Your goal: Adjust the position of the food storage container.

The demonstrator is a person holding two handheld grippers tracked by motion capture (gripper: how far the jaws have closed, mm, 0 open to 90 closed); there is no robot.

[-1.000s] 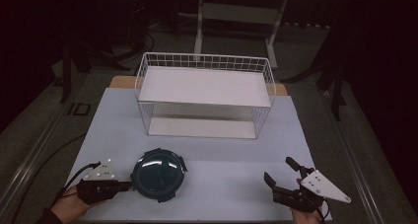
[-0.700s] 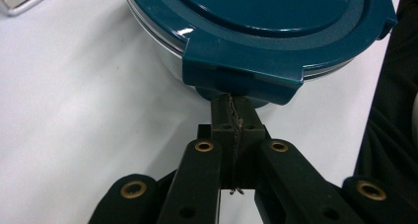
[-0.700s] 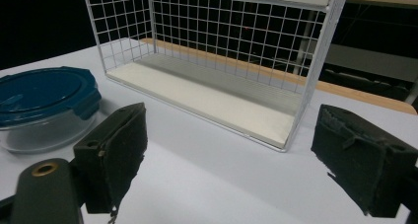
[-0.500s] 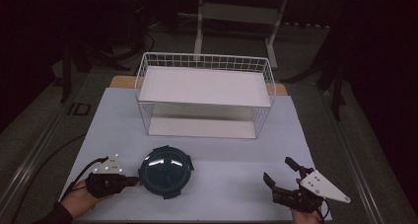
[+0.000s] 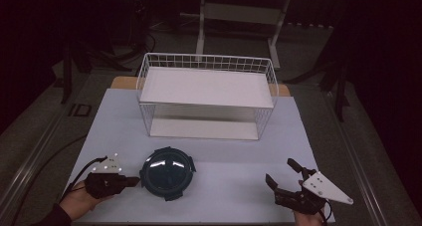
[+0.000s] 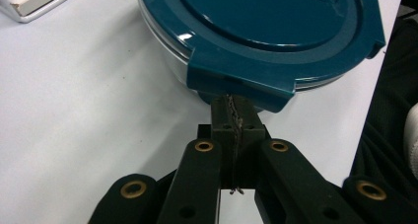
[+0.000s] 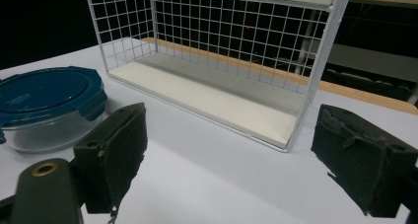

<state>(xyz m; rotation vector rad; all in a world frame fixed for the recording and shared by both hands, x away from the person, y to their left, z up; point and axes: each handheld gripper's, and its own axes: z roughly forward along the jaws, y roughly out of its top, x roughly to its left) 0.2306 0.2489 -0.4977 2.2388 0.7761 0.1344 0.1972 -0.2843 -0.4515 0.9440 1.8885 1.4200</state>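
Observation:
A round glass container with a dark teal clip lid (image 5: 166, 172) (image 6: 261, 31) (image 7: 44, 95) stands on the white table near the front, left of centre. My left gripper (image 5: 133, 180) (image 6: 231, 104) lies level just left of it. Its jaws are shut against each other, and their tips sit right at, slightly under, one of the lid's latch tabs (image 6: 241, 81). Nothing is gripped between them. My right gripper (image 5: 280, 170) (image 7: 231, 150) rests at the front right, open, with nothing between its fingers, pointing toward the rack.
A white wire rack (image 5: 206, 94) (image 7: 222, 61) with a white top shelf and a bottom board stands at the table's middle back. The white tabletop (image 5: 229, 156) lies bare between the container and the right gripper. Dark floor and stands surround the table.
The left gripper has slid a little to the right, and the container has shifted slightly right with it. The right gripper has stayed put.

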